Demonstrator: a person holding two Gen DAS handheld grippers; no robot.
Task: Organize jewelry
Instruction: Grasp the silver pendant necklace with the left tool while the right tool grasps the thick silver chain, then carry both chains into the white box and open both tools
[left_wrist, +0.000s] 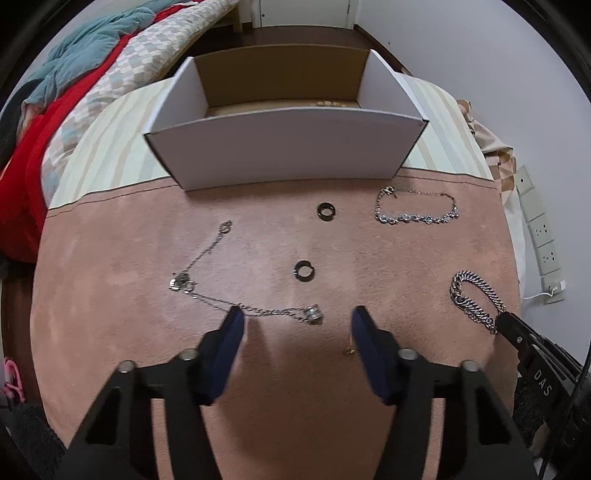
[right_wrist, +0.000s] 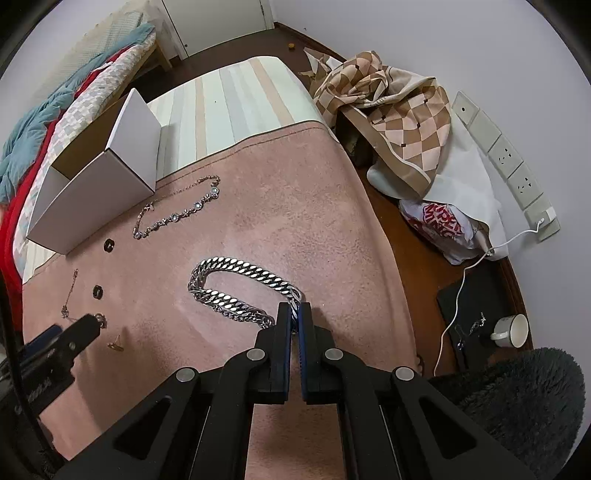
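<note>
A pink cloth (left_wrist: 258, 369) is seen spread over the desk, with an open white box (left_wrist: 284, 147) stood at its far edge. The right hand-held gripper (right_wrist: 294, 314) is pinched closed on one end of a heavy silver chain bracelet (right_wrist: 236, 291), which lies curled on the cloth. The left hand-held gripper (left_wrist: 297, 319) is held wide apart and grips nothing (a thin pendant necklace (left_wrist: 221, 295) lies just beyond its fingertips). A gem-set bracelet (left_wrist: 417, 210) is laid near the box, and 2 dark rings (left_wrist: 325, 211) (left_wrist: 303, 270) are set apart between the chains.
</note>
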